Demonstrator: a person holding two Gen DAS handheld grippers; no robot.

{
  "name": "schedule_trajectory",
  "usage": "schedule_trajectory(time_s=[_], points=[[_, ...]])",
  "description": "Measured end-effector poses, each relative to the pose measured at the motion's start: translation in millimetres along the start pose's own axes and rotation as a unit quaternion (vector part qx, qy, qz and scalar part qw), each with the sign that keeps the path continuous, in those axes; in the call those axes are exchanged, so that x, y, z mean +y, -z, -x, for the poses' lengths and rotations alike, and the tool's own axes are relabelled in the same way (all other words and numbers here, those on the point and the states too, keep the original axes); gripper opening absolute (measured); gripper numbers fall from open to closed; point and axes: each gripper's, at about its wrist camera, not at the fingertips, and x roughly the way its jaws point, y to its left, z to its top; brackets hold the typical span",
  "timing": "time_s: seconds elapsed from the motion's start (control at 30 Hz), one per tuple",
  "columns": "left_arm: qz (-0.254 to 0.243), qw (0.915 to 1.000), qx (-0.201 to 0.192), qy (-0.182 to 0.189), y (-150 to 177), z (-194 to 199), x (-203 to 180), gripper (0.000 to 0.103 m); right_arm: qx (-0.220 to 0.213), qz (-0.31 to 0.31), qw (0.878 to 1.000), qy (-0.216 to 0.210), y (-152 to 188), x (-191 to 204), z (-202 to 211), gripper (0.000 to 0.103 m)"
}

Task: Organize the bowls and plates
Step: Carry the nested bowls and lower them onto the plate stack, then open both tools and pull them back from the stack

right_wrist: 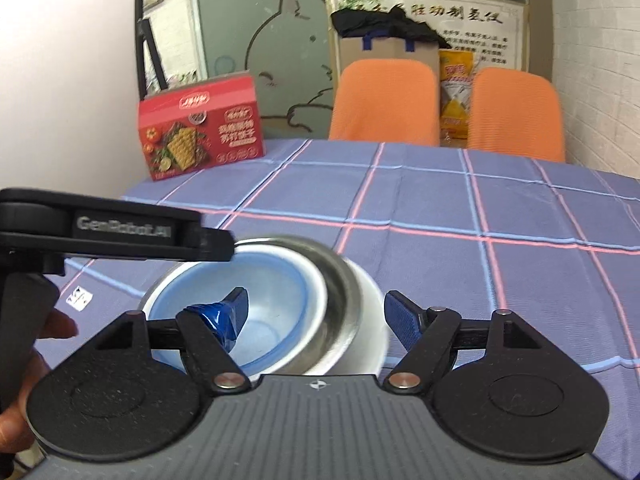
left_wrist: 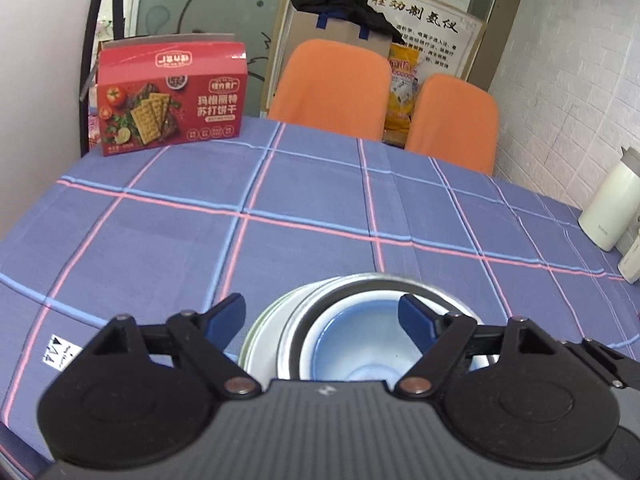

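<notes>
With the dishes nested near the front edge of the blue plaid tablecloth [left_wrist: 320, 208], the stacking step appears nearly complete: a pale blue bowl [right_wrist: 256, 300] sits inside a stainless steel bowl [right_wrist: 340, 284], which rests on a white plate [right_wrist: 372, 320]. At left, the left gripper [left_wrist: 322, 316] hovers level just above the stack, jaws wide and holding nothing. At right, the right gripper [right_wrist: 316, 312] is likewise spread wide and empty, straddling the steel bowl's rim. Any next move calls for centring the stack. A red cracker box [left_wrist: 170, 98] stands well apart.
</notes>
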Motion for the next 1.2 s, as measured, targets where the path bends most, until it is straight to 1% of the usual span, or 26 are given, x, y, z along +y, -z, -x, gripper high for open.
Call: schedule_trajectory(time_s=[0.13,0.33,0.47,0.6,0.67,0.77,0.83,0.87,0.9,0.93,1.0,1.1,1.2], points=[[0.000,1.0000,-0.005,0.000,-0.2,5.8,-6.6,0.081,-0.019,-0.028,0.999,0.016,-1.5,-16.7,11.7,0.062],[-0.015,0.9999,-0.008,-0.001,10.1,19.1,-23.6,0.082,-0.021,-0.044,0.998,0.048,4.0,-31.8,23.0,0.062],[-0.033,0.9991,-0.025,-0.001,21.3,38.7,-37.4,0.082,-0.022,-0.043,0.996,0.075,12.6,-34.9,36.2,0.062],[-0.051,0.9973,-0.050,0.015,39.5,62.8,-51.0,0.083,-0.030,-0.042,0.993,0.107,26.0,-37.5,54.8,0.062],[-0.056,0.9962,-0.060,0.029,51.6,73.7,-56.1,0.083,-0.033,-0.045,0.992,0.116,35.8,-39.0,64.1,0.063],[-0.062,0.9948,-0.060,0.054,71.5,85.6,-62.2,0.084,-0.034,-0.052,0.990,0.125,51.2,-39.6,77.1,0.063],[-0.066,0.9942,-0.056,0.064,83.8,89.4,-65.9,0.084,-0.037,-0.058,0.989,0.130,60.6,-40.7,84.6,0.063],[-0.068,0.9943,-0.052,0.063,89.3,90.2,-67.7,0.098,-0.038,-0.061,0.989,0.131,64.8,-41.3,87.3,0.063],[-0.070,0.9944,-0.054,0.058,95.1,91.3,-69.2,0.102,-0.039,-0.065,0.988,0.131,68.6,-41.9,89.5,0.063],[-0.074,0.9941,-0.056,0.056,100.8,92.6,-70.2,0.102,-0.039,-0.068,0.988,0.132,72.1,-42.5,91.1,0.063],[-0.088,0.9922,-0.061,0.063,111.9,96.8,-73.1,0.102,-0.039,-0.072,0.988,0.132,79.6,-42.5,93.9,0.063],[-0.121,0.9888,-0.072,0.050,127.7,104.1,-81.8,0.102,-0.033,-0.076,0.988,0.132,91.4,-42.1,96.0,0.063],[-0.145,0.9858,-0.073,0.042,139.2,108.5,-88.8,0.102,-0.030,-0.079,0.988,0.132,100.0,-41.6,99.4,0.063]])
